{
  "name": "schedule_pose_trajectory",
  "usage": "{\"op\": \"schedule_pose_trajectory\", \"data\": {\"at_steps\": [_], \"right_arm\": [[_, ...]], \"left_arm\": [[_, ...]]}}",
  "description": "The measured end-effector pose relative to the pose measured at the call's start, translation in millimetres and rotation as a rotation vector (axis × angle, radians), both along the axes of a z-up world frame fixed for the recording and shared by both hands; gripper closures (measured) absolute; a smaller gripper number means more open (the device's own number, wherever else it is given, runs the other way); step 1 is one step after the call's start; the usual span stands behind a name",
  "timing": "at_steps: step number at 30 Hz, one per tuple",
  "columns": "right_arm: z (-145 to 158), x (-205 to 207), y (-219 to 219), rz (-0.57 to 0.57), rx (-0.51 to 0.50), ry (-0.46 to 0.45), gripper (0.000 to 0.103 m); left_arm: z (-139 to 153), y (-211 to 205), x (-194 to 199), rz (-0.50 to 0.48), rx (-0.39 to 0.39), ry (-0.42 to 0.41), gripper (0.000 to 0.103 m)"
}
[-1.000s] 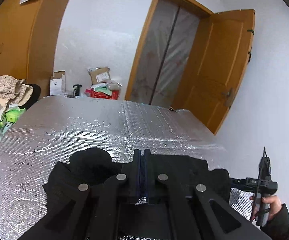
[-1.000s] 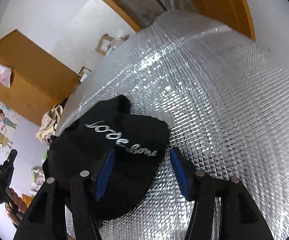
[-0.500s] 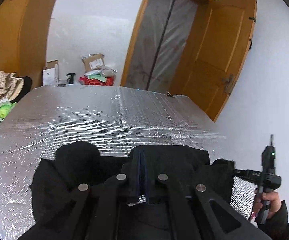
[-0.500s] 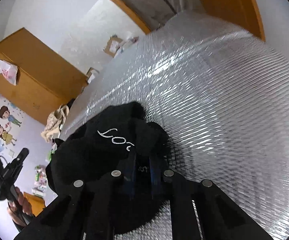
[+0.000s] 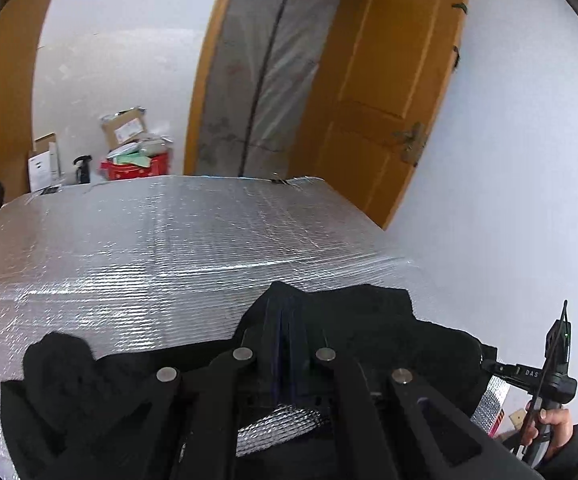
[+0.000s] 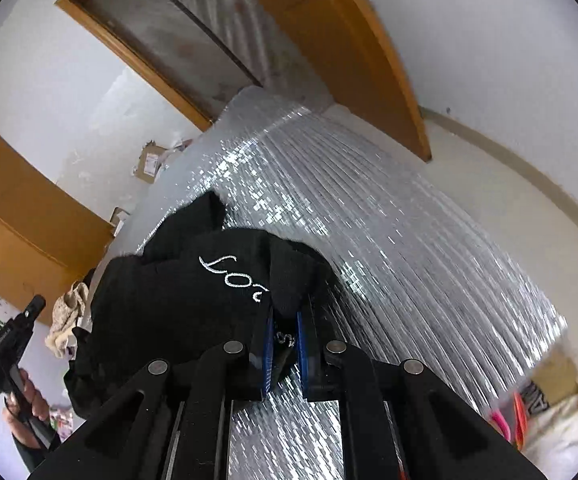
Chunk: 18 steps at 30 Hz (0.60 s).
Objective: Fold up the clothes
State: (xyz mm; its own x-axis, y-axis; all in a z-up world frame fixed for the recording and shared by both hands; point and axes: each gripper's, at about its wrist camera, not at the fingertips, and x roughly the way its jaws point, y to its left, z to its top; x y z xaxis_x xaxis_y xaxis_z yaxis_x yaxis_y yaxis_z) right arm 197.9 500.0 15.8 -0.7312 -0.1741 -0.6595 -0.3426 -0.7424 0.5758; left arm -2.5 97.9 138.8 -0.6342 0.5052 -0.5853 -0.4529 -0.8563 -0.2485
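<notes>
Nearest to me, both grippers have the black garment [image 6: 193, 292] by its near edge. The left gripper [image 5: 285, 320] has its fingers pressed together on a fold of cloth. The right gripper [image 6: 285, 320] pinches a bunched bit beside the white lettering, though its jaws are opening a touch, so that hold looks to me the weaker one. The garment lies rumpled on the near part of the silver quilted surface [image 5: 169, 240], which stretches bare toward the wooden door [image 5: 401, 80]. I'd firm up the right pinch, keep both hands level, and carry the edge forward evenly so the fold lands flat.
</notes>
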Motion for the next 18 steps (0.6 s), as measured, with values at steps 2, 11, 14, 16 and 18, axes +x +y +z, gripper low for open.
{"op": "schedule_pose_trajectory", "data": {"at_steps": [2,11,14,16,18], "right_arm": [[-5.0,3.5,-1.0,-0.001,-0.025,-0.014,0.082],[5.1,-0.2,-9.5,0.017,-0.001,0.028,0.061],[12.7,0.6,-7.2,-0.012,0.029,0.065,0.061],[15.8,-1.5,-7.2,-0.013,0.043,0.077,0.061],[14.5,-7.9,-9.1,0.006,0.049,0.076,0.057]], "left_arm": [[-3.4,9.8,-5.3,-0.024,-0.017,-0.016,0.101],[-29.6,5.7,-8.5,-0.025,-0.034,-0.075,0.101],[-31.2,-13.7,-1.4,0.016,-0.032,-0.066,0.101],[-29.5,-30.2,2.3,0.060,-0.025,-0.053,0.101],[-26.9,-40.4,2.2,0.087,-0.007,-0.049,0.101]]}}
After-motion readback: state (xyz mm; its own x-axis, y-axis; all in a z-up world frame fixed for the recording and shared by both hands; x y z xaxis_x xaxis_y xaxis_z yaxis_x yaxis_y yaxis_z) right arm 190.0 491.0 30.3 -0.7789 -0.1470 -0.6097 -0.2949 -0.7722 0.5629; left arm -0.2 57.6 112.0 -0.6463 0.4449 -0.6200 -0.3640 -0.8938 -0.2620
